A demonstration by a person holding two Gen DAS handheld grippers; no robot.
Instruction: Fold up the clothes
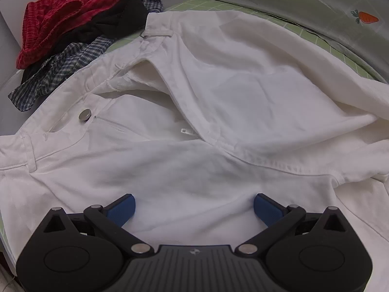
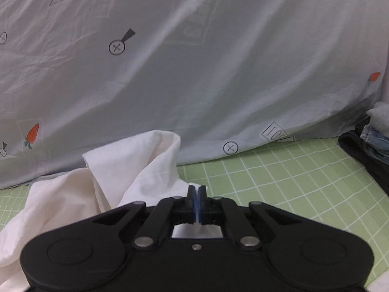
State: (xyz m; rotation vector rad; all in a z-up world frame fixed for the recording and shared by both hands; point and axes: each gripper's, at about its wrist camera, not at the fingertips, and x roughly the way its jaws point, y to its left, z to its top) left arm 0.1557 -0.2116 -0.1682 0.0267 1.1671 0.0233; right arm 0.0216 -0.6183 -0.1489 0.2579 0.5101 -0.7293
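Note:
White trousers (image 1: 194,85) lie spread on a green grid mat (image 1: 194,3), waistband to the left with a metal button (image 1: 85,115) and the fly gaping. My left gripper (image 1: 194,209) hovers low over the cloth, its blue pads (image 1: 122,210) wide apart and open with only flat fabric below them. In the right wrist view my right gripper (image 2: 197,192) is shut, and a thin edge of white cloth shows pinched between its blue pads. The trousers (image 2: 136,160) rise in a lifted fold to the left of it, above the mat (image 2: 279,180).
A heap of red, black and blue-checked clothes (image 1: 68,31) lies at the left beyond the waistband. A grey sheet printed with carrots (image 2: 194,73) hangs as a wall behind the mat. Dark and denim folded clothes (image 2: 372,143) sit stacked at the right edge.

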